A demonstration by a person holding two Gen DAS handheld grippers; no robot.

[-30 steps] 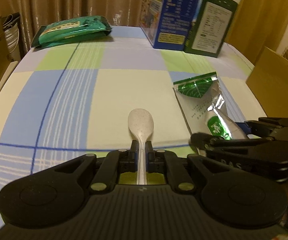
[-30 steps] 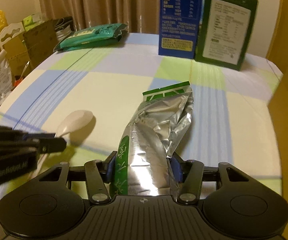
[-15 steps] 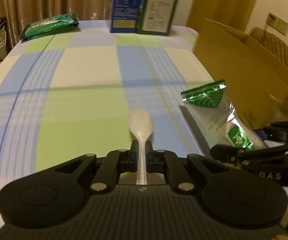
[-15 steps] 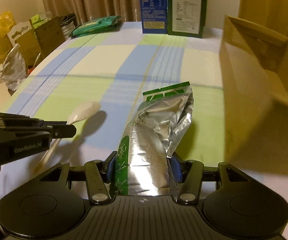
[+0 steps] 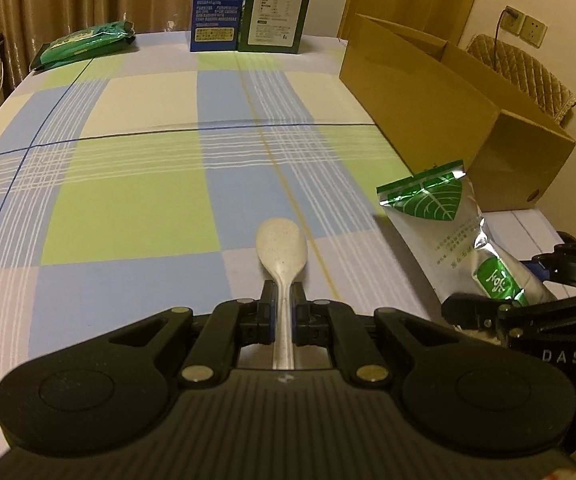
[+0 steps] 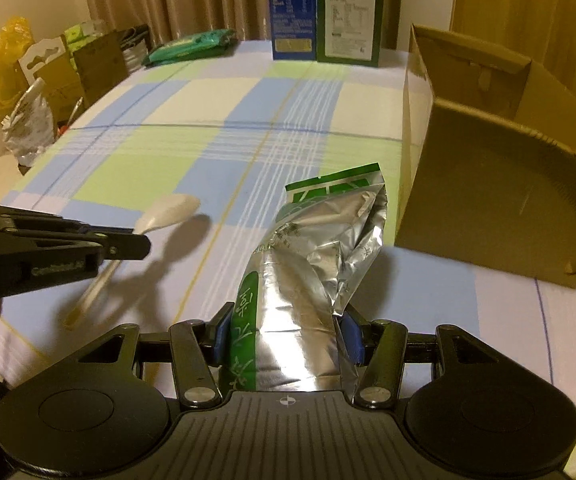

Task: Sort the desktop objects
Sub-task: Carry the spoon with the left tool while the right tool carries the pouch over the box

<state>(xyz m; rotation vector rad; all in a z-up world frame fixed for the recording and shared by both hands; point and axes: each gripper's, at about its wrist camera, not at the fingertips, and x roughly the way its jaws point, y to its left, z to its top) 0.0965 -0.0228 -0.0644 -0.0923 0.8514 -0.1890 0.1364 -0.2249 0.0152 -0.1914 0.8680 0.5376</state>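
While the stiff, light spoon point(image 5: 281, 248) is pinched by its handle in the left gripper point(image 5: 283, 300) above the table point(image 5: 127, 208), the soft, crinkly foil pouch point(image 6: 308, 264), probably slippery, is clamped low in the right gripper point(image 6: 288, 340) beside the cardboard box point(image 6: 488, 184).

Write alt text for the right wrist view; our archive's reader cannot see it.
The right claw grips a crumpled silver-and-green foil pouch above a checked tablecloth, beside an open cardboard box. At left, the left claw holds a pale spoon. Two upright cartons and a green packet sit at the far end.

A checked tablecloth point(image 5: 127, 208) carries a cardboard box point(image 5: 428, 96), two cartons point(image 5: 247, 8) and a green packet point(image 5: 83, 42).
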